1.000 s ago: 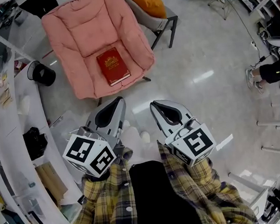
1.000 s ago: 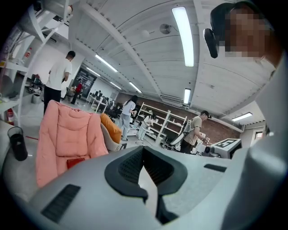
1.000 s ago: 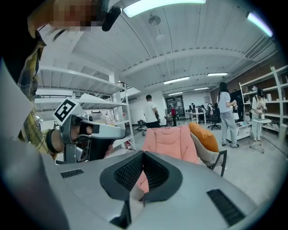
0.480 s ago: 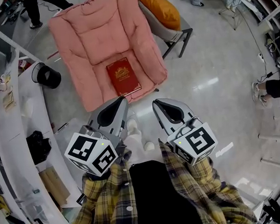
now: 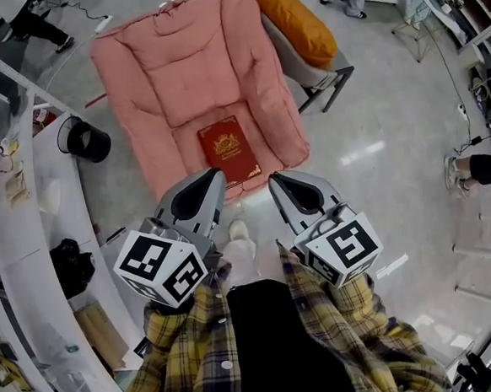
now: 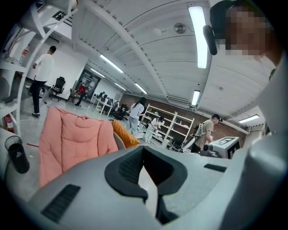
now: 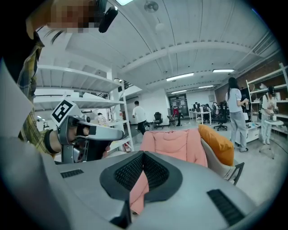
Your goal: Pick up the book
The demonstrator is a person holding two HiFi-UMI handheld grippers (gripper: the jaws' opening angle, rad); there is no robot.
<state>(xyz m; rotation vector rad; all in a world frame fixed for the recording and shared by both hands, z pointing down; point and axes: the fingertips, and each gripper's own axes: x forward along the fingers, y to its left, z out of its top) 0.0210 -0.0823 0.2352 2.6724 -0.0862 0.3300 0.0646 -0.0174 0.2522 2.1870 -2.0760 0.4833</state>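
Jaws on the left gripper [image 5: 214,178] and the right gripper [image 5: 276,183] are pressed together and empty, side by side and aimed at the pink armchair [image 5: 176,61]. The red book [image 5: 228,152] lies flat on its seat near the front edge, just beyond the 2 tips and nearer the left one.

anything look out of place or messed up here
Only mildly: a red book lies flat on the seat of the pink chair, near its front edge, where someone would sit. Nothing looks spilled, tipped or damaged.
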